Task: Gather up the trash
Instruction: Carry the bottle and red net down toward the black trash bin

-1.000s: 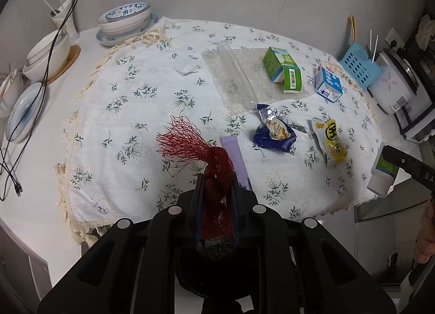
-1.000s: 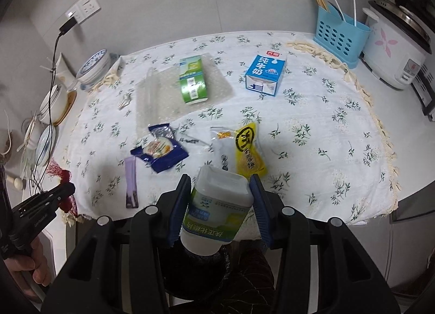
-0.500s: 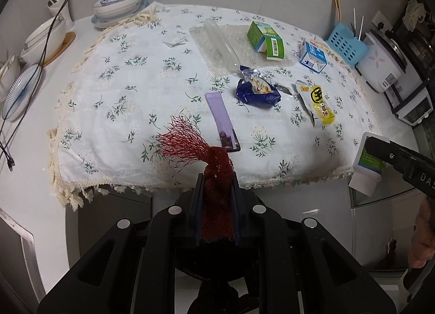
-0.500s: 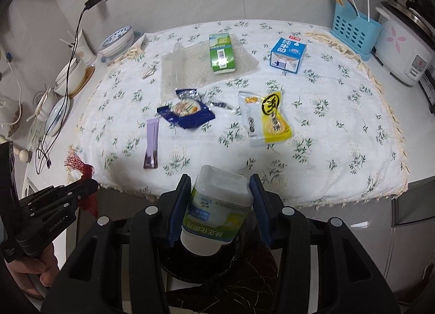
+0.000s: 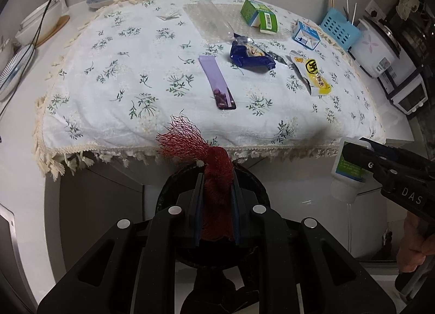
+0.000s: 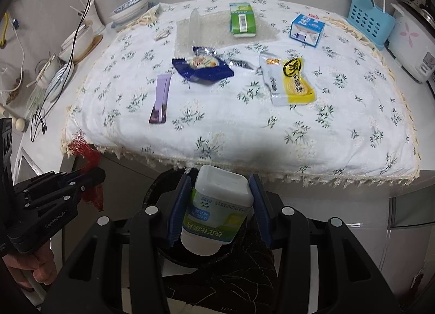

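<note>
Can't see into the round black bin (image 5: 258,186) below me: the left gripper (image 5: 216,199) and its bunched red plastic mesh net (image 5: 190,145) cover the opening in the left wrist view. In the right wrist view the squarish white plastic bottle with a green label (image 6: 217,205) blocks it. Bottle label text is upside down and too small to read. Right gripper (image 5: 353,151) is cut off by the frame edge in the left wrist view, hand (image 5: 413,246) only partly in. Print on the blue crinkled snack wrapper (image 6: 202,65) is blurred. Rice cooker (image 6: 413,47) is clipped at the right edge.
</note>
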